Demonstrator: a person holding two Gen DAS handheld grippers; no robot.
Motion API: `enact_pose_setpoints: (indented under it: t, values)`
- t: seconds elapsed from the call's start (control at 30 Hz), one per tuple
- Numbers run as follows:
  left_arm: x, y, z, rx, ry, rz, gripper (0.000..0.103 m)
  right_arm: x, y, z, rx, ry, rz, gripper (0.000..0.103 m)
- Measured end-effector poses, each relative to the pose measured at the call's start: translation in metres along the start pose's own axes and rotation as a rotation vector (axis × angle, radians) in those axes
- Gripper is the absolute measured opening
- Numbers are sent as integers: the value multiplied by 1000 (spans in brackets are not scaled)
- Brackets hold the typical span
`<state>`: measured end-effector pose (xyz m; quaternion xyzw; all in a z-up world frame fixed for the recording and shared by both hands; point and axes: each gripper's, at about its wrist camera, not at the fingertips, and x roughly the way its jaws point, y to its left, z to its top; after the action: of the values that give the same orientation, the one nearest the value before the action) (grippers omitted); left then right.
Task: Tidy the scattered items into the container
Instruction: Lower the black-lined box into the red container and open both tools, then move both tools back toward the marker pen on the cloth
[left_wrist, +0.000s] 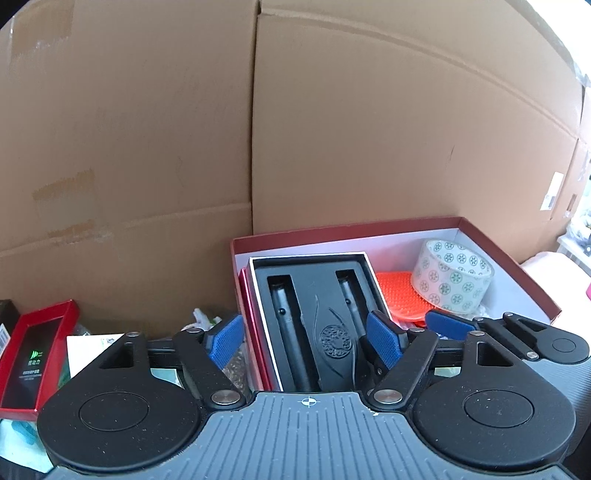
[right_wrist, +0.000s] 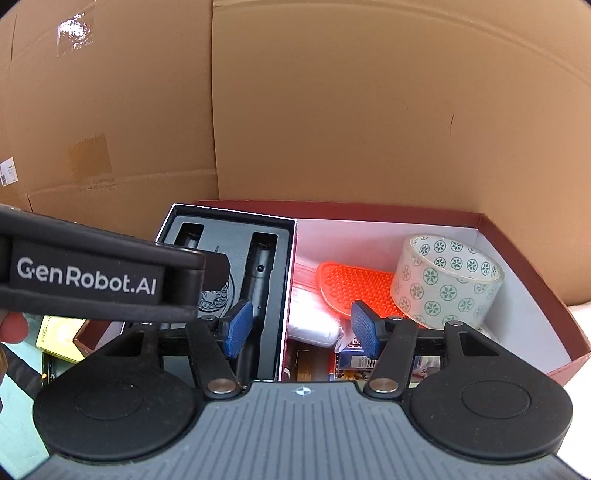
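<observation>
left view only: red sleeve box (left_wrist: 35, 354) left of left gripper (left_wrist: 306, 341) | right gripper (right_wrist: 301, 328) spread over red container (right_wrist: 517, 236) | left spread, empty

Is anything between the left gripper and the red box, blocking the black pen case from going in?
Nothing visible blocks it. The open left gripper straddles the black pen case, which already sits in the red box beside the orange mat and tape roll.
</observation>
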<state>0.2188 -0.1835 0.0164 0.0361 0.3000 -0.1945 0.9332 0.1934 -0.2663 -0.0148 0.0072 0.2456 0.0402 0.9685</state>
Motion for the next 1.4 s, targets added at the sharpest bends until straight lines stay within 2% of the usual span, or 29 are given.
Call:
enact_pose_setpoints:
  t: [0.03,0.1,0.23,0.3,0.43,0.7,1.1,1.4]
  values:
    - [1,-1,0,2,1,2,84,0,-2,0,11,3,-5,71]
    - [-1,-1,-1,7,3,7,86,-1,-4,-1,25,4,-31,88]
    - [-2,-4,-3,-1,-5,22,93,-7,-3,-4,27,-2,-64,95]
    - [-6,-5,-4,-5,-9,23,95,-10,-1,-5,24,-8,-84,102]
    - [-17,-7,-8,-4,-24,31,99,-22,-1,-6,36,-14,-43,103]
    - [-44,-9,-18,-6,-43,29,102,-44,3,1,48,-54,-52,103]
    - [-95,-14,-43,11,-94,86,103,-92,23,-14,47,-77,-33,103]
    - [-122,-9,-73,-6,-86,123,103,-124,52,-34,31,-68,-19,103]
